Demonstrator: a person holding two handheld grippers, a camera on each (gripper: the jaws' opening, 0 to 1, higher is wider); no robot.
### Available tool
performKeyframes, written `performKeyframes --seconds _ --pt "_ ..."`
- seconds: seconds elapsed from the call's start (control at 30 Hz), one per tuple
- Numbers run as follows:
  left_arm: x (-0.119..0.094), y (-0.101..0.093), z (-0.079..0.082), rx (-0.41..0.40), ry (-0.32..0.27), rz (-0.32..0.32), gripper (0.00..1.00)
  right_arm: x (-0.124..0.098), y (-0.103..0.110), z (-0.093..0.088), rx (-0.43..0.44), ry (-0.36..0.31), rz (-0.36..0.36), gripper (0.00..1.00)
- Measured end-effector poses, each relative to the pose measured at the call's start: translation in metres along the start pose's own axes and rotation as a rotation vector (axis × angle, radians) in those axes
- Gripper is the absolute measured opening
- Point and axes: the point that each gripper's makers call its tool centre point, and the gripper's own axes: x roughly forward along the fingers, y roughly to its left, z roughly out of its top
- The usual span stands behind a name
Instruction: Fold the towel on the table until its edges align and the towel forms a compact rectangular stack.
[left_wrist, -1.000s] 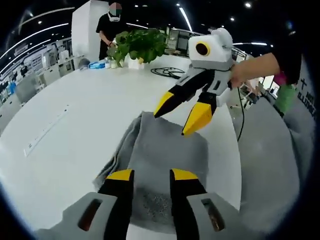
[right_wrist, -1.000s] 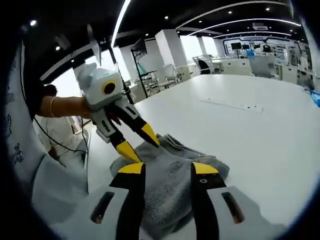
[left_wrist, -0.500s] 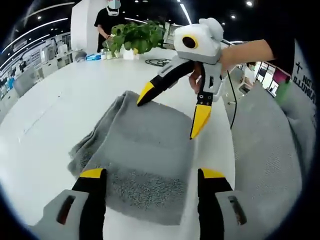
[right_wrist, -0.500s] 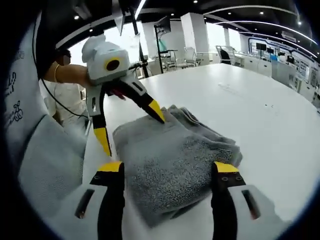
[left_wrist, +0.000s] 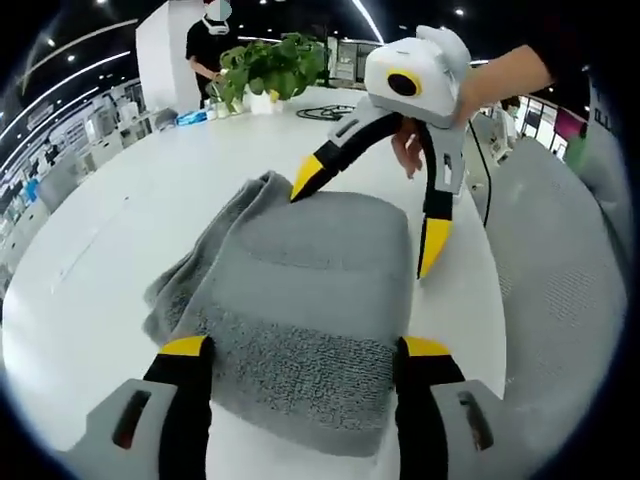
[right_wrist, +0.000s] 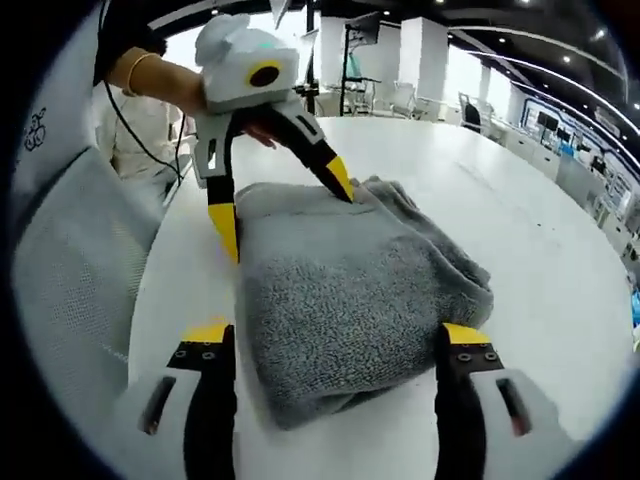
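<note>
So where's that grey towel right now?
The folded grey terry towel lies on the white table near its edge, between both open claws: the left claw at one end, the right claw at the other.

Left gripper (left_wrist: 298, 348): jaws spread wide, yellow tips level at the bottom of the left gripper view; also seen from the front in the right gripper view (right_wrist: 285, 205), held by a bare hand (right_wrist: 165, 85) with a bracelet at the wrist. Right gripper (right_wrist: 338, 332): jaws spread wide; in the left gripper view (left_wrist: 368, 220) one tip angles down-left, the other hangs straight down, a hand (left_wrist: 408, 150) behind it.
</note>
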Motion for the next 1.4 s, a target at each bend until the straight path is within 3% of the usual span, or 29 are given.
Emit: performKeyframes --seconds 0.8,1.03,1.13,1.4 --pt "0.019 0.051 0.014 0.039 0.006 0.033 0.77 0.015 -0.052 0.005 0.034 0.0 -0.056 0.76" --pt "0.016 0.05 0.016 0.048 0.012 0.042 0.78 0.014 -0.053 0.008 0.053 0.001 -0.058 0.77" --pt "0.008 0.047 0.027 -0.025 -0.048 0.043 0.78 0.007 -0.053 0.016 0.09 -0.024 -0.066 0.78" --pt "-0.028 0.051 0.047 -0.131 -0.157 0.19 0.79 -0.019 -0.055 0.036 0.148 -0.108 -0.135 0.78"
